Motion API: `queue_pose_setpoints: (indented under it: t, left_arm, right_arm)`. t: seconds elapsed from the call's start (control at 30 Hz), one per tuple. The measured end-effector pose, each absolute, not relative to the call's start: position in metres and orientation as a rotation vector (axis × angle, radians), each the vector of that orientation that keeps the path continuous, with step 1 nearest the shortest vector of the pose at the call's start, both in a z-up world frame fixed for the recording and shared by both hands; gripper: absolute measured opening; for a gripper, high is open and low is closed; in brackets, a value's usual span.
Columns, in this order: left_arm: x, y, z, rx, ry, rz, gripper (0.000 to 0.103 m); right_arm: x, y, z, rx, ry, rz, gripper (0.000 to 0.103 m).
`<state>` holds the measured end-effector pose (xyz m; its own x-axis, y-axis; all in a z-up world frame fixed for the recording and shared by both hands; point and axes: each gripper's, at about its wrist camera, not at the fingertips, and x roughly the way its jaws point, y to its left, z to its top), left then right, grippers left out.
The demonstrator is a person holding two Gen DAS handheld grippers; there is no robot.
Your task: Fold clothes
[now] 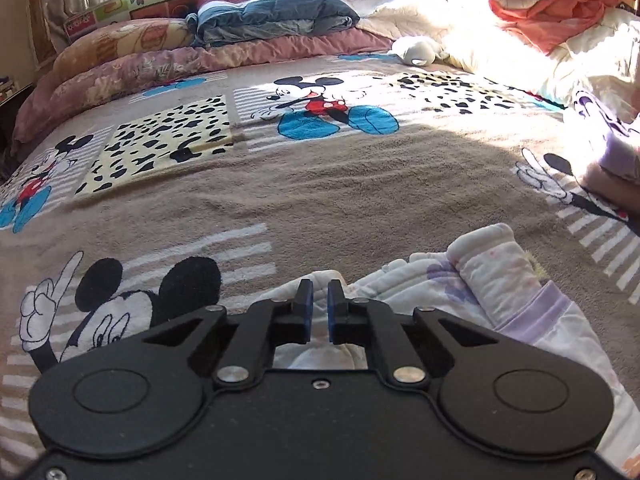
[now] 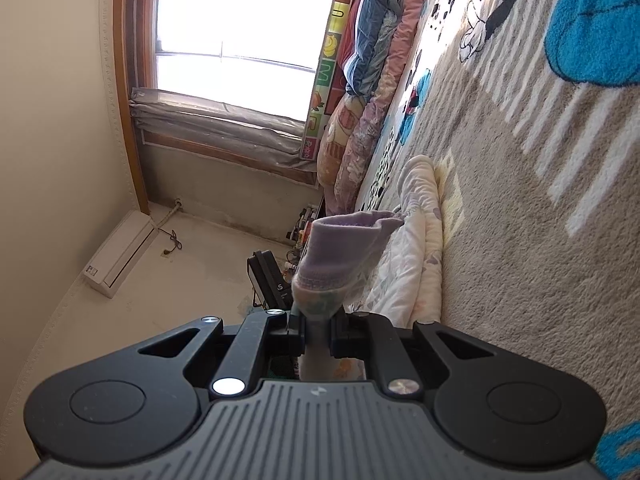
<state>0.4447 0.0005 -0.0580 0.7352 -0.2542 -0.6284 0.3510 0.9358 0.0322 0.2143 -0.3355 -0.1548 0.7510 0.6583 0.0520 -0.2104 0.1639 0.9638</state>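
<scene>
In the left wrist view the left gripper [image 1: 320, 294] hovers clenched, apparently on nothing, over the white garment [image 1: 500, 292] lying on the blanket [image 1: 320, 184], while in the right wrist view the right gripper [image 2: 318, 330] pinches its lilac cuff [image 2: 340, 252].

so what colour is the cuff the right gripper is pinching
Pale lilac cuff on a white printed garment, clearest in the right wrist view.

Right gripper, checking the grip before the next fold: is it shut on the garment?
Shut: the right gripper pinches the garment's purple cuff.
</scene>
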Motion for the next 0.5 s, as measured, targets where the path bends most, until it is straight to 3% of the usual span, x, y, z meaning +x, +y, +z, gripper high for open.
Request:
queue_pose_setpoints:
  t: [0.2,0.4,0.5]
  left_arm:
    - [0.380,0.019,-0.054,0.181,0.625,-0.332,0.003]
    - [0.365,-0.018,-0.103,0.356,0.672,-0.367,0.003]
    - [0.344,-0.008,-0.084,0.267,0.632,-0.336,0.005]
  right_arm:
    - [0.215,-0.336,-0.156,1.265,0.424,0.643,0.012]
    - [0.213,-0.333,-0.152,1.229,0.410,0.656,0.012]
    - [0.213,-0.333,-0.154,1.214,0.409,0.637,0.012]
